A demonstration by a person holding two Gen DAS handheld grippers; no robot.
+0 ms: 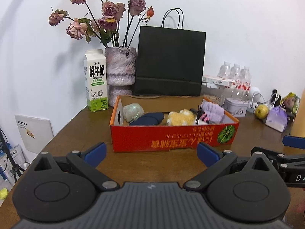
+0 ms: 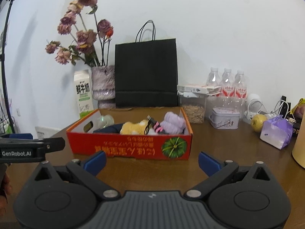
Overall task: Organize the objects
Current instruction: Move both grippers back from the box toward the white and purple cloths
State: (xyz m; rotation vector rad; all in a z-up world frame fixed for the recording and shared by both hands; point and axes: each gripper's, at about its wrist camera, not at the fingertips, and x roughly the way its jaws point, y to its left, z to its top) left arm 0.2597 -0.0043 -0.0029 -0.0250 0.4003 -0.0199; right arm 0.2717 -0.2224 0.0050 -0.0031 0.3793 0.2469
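Observation:
A red cardboard box (image 1: 171,139) (image 2: 131,147) stands on the wooden table (image 1: 80,133) (image 2: 228,148). Inside lie a pale green bundle (image 1: 132,110) (image 2: 105,121), a dark navy item (image 1: 147,119) (image 2: 108,128), a yellow plush piece (image 1: 181,117) (image 2: 134,127), a pink-and-black item (image 1: 203,116) (image 2: 157,127) and a lilac fluffy piece (image 1: 213,110) (image 2: 173,123). My left gripper (image 1: 151,154) is open, empty, just short of the box's front. My right gripper (image 2: 152,162) is open and empty too, before the box's right half.
Behind the box stand a milk carton (image 1: 96,80) (image 2: 83,95), a vase of dried roses (image 1: 120,66) (image 2: 103,84) and a black paper bag (image 1: 169,63) (image 2: 145,74). To the right are water bottles (image 2: 226,84), a clear grain container (image 2: 193,106), a tin (image 2: 225,120), a pear (image 2: 258,122) and a lilac bag (image 2: 276,131).

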